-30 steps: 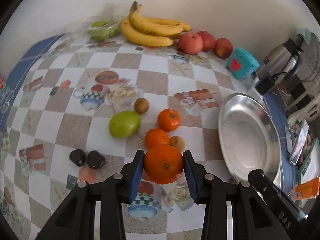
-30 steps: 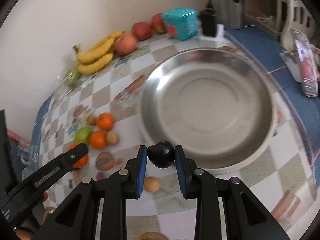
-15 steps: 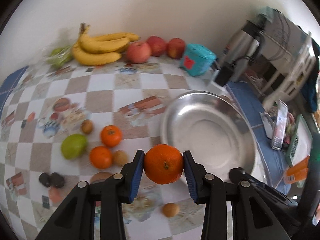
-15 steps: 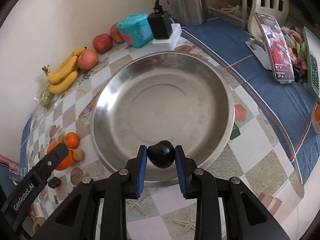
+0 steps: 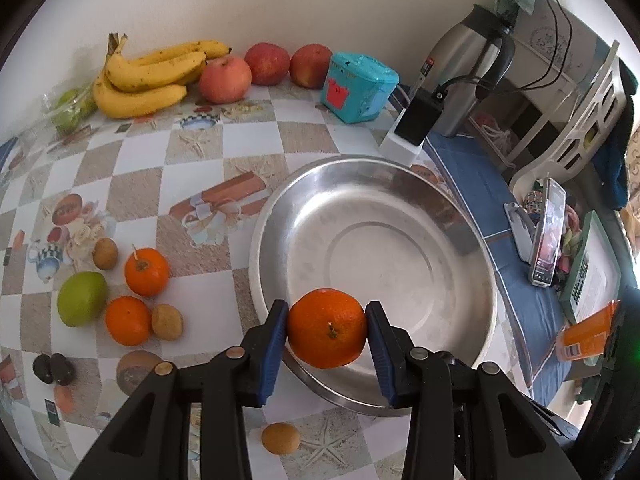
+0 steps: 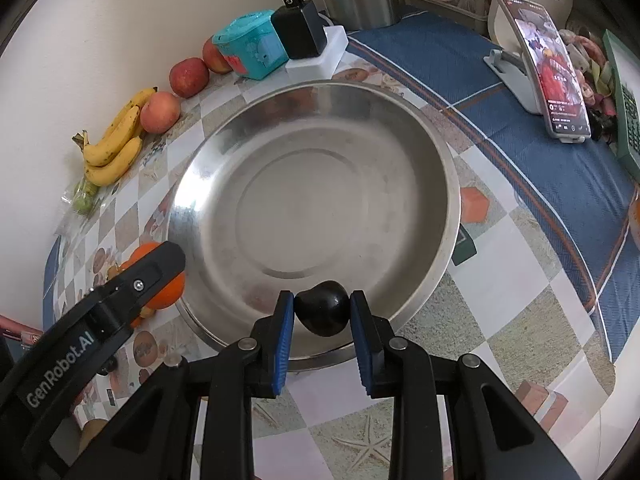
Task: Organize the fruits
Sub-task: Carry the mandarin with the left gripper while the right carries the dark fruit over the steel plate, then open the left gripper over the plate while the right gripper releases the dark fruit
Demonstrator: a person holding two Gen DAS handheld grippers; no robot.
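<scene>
Left gripper [image 5: 327, 334]: we see its blue pads closed on an orange [image 5: 327, 335], one pad on each side, stem scar facing the camera. The orange sits in the air over the near-left rim of the steel pan [image 5: 472, 264]. In the right wrist view the same gripper [image 6: 160, 280] shows from the side at the pan's left edge, the orange [image 6: 168, 294] partly hidden behind a black finger.

Right gripper [image 6: 322, 312]: narrowly spread, pads clamped on a small dark fruit [image 6: 322, 309], glossy, near black. We cannot tell what kind it is. It hangs over the near rim of the pan [image 6: 440, 168]. The pan's floor is bare metal.

On the checked cloth [image 5: 192, 152], left of the pan: two loose oranges [image 5: 146, 271], a green fruit [image 5: 82, 298] just beside the nearer one, and three small brown fruits [image 5: 167, 322] scattered among them. Two dark fruits [image 5: 54, 368] lie touching at the far left edge. One more small brown fruit [image 5: 280, 437] lies near the camera, below the left gripper.

Along the wall: a bunch of bananas [image 5: 148, 76], then three apples [image 5: 225, 79] in a row, then a teal box [image 5: 358, 86]. A bag of green fruit [image 5: 70, 106] lies left of the bananas.

Right of the pan: a black charger [image 5: 418, 116] on a white block, a steel kettle [image 5: 464, 76] behind it, and a phone [image 6: 554, 68] on a stand over blue cloth.
</scene>
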